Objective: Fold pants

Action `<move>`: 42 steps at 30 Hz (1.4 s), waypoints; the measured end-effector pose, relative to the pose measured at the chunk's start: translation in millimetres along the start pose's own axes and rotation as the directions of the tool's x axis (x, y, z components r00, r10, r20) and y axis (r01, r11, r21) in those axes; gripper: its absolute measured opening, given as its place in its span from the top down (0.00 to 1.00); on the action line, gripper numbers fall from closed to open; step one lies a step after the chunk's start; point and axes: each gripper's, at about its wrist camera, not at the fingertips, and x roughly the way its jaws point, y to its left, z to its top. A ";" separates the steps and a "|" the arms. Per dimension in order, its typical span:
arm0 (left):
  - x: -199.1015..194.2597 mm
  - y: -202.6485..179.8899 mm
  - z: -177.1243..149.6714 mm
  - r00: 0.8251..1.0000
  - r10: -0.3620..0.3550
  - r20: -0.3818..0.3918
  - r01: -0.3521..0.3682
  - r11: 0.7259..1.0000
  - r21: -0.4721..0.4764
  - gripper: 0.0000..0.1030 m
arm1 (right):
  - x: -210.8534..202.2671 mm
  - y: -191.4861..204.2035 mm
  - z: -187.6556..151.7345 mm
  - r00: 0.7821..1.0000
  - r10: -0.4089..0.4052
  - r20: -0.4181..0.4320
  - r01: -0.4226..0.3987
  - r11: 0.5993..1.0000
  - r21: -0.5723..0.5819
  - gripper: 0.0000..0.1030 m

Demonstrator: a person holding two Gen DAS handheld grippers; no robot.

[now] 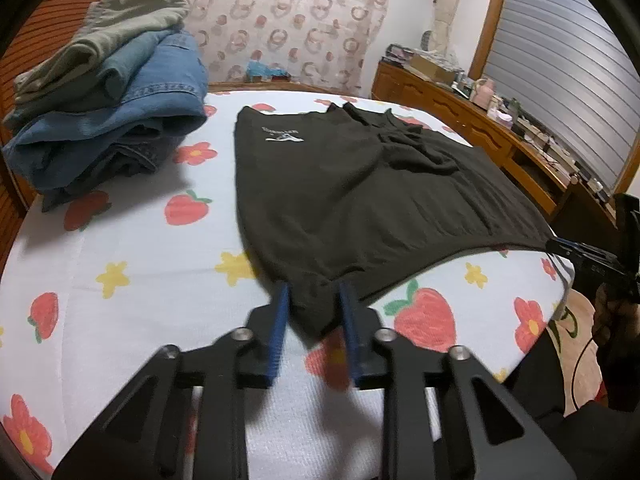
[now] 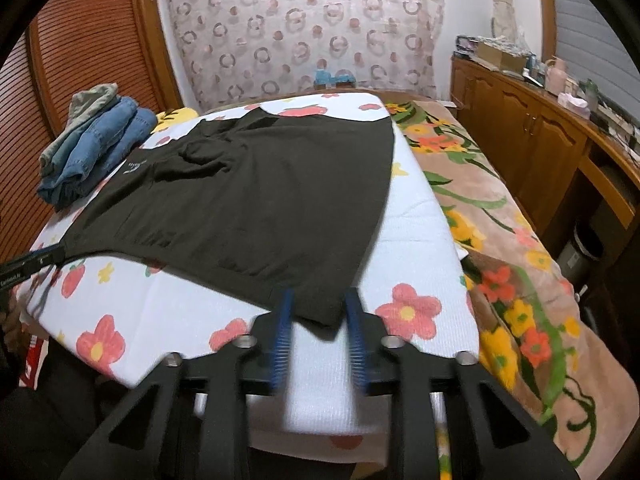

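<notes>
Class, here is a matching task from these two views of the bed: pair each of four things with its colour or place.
Things:
1. pants
2. jeans
3. left hand-held gripper
4. right hand-held gripper

Descriptions:
A. blue, in the folded pile
B. dark, spread flat on the flowered sheet
C. at the near right corner of the dark garment
D. at the near left corner of the dark garment

Pairs: 1-B, 2-A, 3-D, 4-C

patterned curtain (image 2: pixel 308 28), louvred wooden doors (image 2: pixel 92 60), cluttered wooden sideboard (image 2: pixel 532 128), shuttered window (image 1: pixel 560 80)
</notes>
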 end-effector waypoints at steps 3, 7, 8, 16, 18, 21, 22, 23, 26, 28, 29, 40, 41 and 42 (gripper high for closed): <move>-1.5 -3.1 0.6 1.000 -0.003 0.002 0.003 1.000 0.013 0.86 | 0.1 -6.2 3.0 1.000 0.021 -0.001 -0.021 1.000 0.013 0.91; -8.7 -7.0 3.4 1.000 -0.013 0.017 0.012 1.000 0.025 0.89 | -4.1 -7.2 4.9 0.999 0.040 0.011 -0.040 0.999 0.016 0.94; -11.2 -7.8 4.1 1.000 -0.015 0.021 0.015 0.999 0.028 0.89 | -6.1 -7.2 4.8 0.999 0.043 0.017 -0.043 0.999 0.019 0.94; -30.7 -19.4 6.6 0.999 -0.037 0.040 0.034 0.998 0.060 0.90 | -29.9 -6.3 5.0 0.997 0.057 0.058 -0.058 0.998 0.011 0.94; -32.8 -20.8 4.5 0.998 -0.042 0.038 0.040 0.997 0.061 0.90 | -35.9 -7.0 3.7 0.996 0.058 0.063 -0.059 0.998 0.006 0.94; -36.4 -20.9 1.8 0.997 -0.069 0.036 0.067 0.996 0.051 0.90 | -44.7 -11.1 1.8 0.995 0.064 0.073 -0.065 0.998 0.012 0.94; -36.7 -20.6 -0.2 0.996 -0.081 0.033 0.080 0.996 0.041 0.90 | -45.9 -11.9 0.9 0.995 0.065 0.077 -0.066 0.998 0.017 0.94; -35.9 -21.0 -1.2 0.996 -0.081 0.030 0.080 0.996 0.040 0.90 | -44.8 -13.2 -0.7 0.995 0.068 0.077 -0.070 0.997 0.025 0.94; -31.9 -22.6 -4.4 0.998 -0.065 0.021 0.064 0.997 0.035 0.90 | -37.1 -8.9 -5.0 0.994 0.083 0.065 -0.086 0.995 0.042 0.94; -31.2 -23.3 -4.2 0.999 -0.050 0.014 0.049 0.998 0.041 0.90 | -30.1 -6.0 -6.0 0.994 0.093 0.060 -0.095 0.994 0.045 0.94; -31.5 -22.8 -4.2 0.999 -0.039 0.016 0.039 0.998 0.045 0.90 | -28.7 -5.6 -4.9 0.994 0.096 0.061 -0.099 0.994 0.049 0.94; -42.1 -8.0 2.1 0.995 0.076 0.058 -0.079 0.996 0.043 0.52 | -9.0 21.4 22.6 0.980 0.166 0.110 -0.169 0.985 0.020 0.94; -42.6 -6.5 3.0 0.995 0.078 0.063 -0.081 0.996 0.042 0.51 | -6.3 24.4 23.3 0.978 0.176 0.111 -0.178 0.984 0.013 0.94; -42.5 -4.9 3.8 0.995 0.080 0.065 -0.083 0.996 0.043 0.50 | -3.3 28.6 24.9 0.976 0.185 0.111 -0.187 0.982 0.005 0.94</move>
